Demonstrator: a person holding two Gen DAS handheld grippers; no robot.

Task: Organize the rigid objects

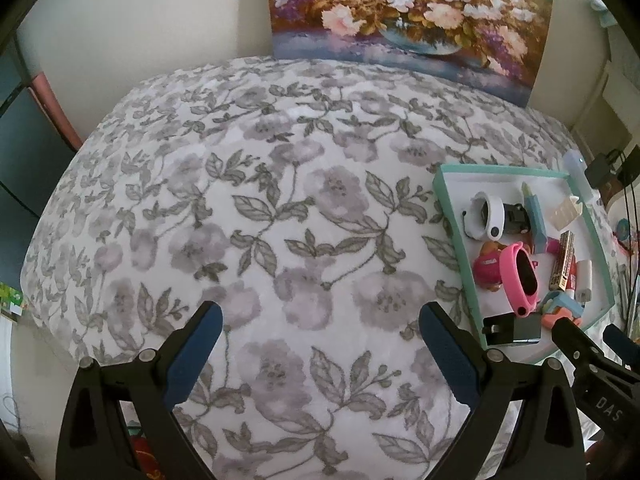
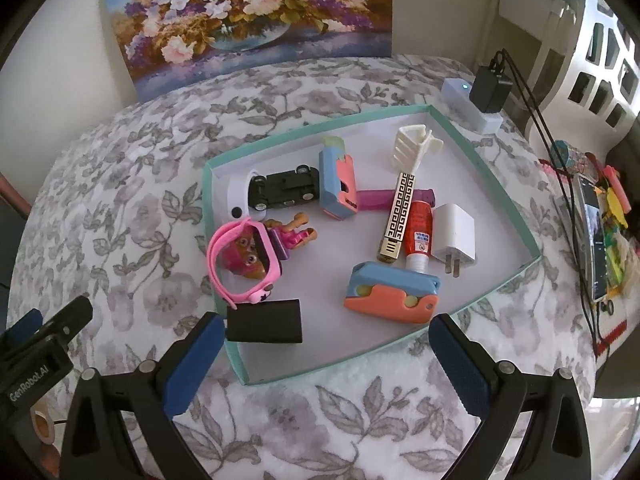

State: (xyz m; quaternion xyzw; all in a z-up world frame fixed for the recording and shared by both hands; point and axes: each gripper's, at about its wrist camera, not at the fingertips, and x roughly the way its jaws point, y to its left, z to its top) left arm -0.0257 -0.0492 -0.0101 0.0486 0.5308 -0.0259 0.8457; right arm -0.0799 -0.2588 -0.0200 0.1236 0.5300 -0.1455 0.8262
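A shallow teal-rimmed tray (image 2: 484, 168) lies on the floral cloth and holds many small objects: a pink watch (image 2: 224, 268), a toy figure (image 2: 288, 236), a black toy car (image 2: 286, 190), a black block (image 2: 264, 320), a white charger (image 2: 454, 234), a gold tube (image 2: 400, 216), a red tube (image 2: 418, 232), a white clip (image 2: 412, 146) and blue-orange cases (image 2: 392, 292). My right gripper (image 2: 326, 354) is open and empty above the tray's near edge. My left gripper (image 1: 320, 340) is open and empty over bare cloth, left of the tray (image 1: 444, 196).
A flower painting (image 1: 408, 12) leans on the wall behind the table. A white power strip (image 2: 472, 108) with a black plug stands behind the tray. A phone and bright clutter (image 2: 600, 232) lie at the right edge. The floral cloth (image 1: 240, 200) covers the table.
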